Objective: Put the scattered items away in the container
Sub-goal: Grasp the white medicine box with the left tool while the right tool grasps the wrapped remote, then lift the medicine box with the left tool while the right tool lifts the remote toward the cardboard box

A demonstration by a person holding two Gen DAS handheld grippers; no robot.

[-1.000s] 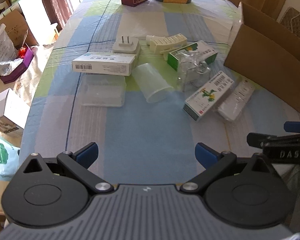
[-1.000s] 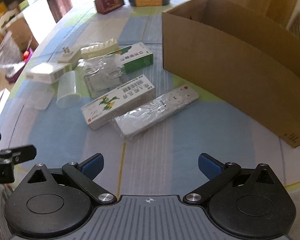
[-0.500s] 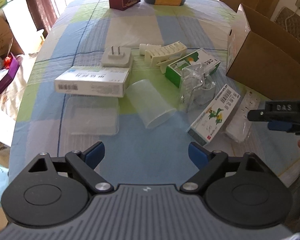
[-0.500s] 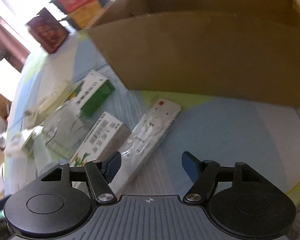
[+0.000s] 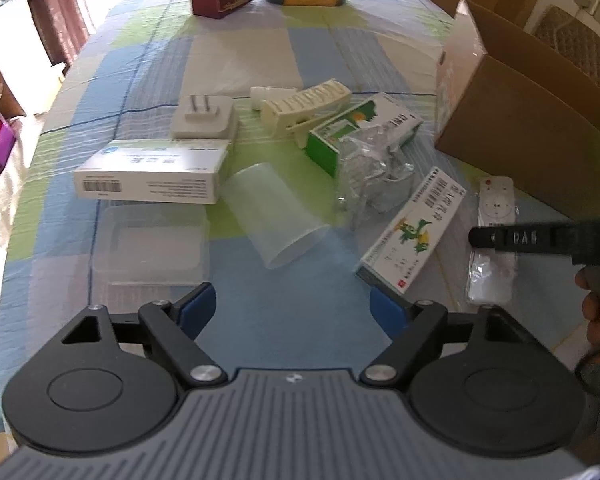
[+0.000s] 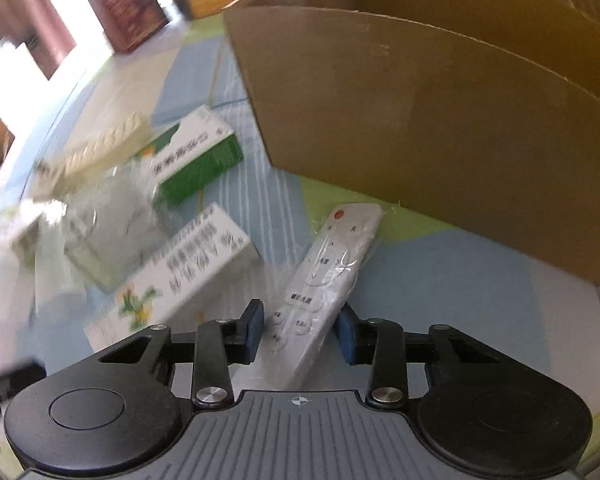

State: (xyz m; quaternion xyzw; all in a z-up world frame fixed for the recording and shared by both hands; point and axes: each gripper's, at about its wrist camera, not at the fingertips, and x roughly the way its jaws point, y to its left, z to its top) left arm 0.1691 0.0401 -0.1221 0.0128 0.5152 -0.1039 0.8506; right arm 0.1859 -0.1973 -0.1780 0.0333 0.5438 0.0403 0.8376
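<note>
Since the earlier frames both tongs have moved in over the table [image 5: 292, 320]. The left gripper [image 5: 292, 304] hangs spread wide, touching nothing, near the clear cup [image 5: 272, 212]. The right gripper [image 6: 300, 330] has narrowed around the wrapped white remote [image 6: 328, 276]; contact is unclear. The remote lies at the table's right side, beside the cardboard box [image 6: 420, 140].

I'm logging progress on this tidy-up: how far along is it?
Barely begun: none of the box interior that shows holds anything. In hand: the right gripper straddles the wrapped remote, jaws not yet closed. Left: medicine boxes, plug, cup, all outside the cardboard box.
</note>
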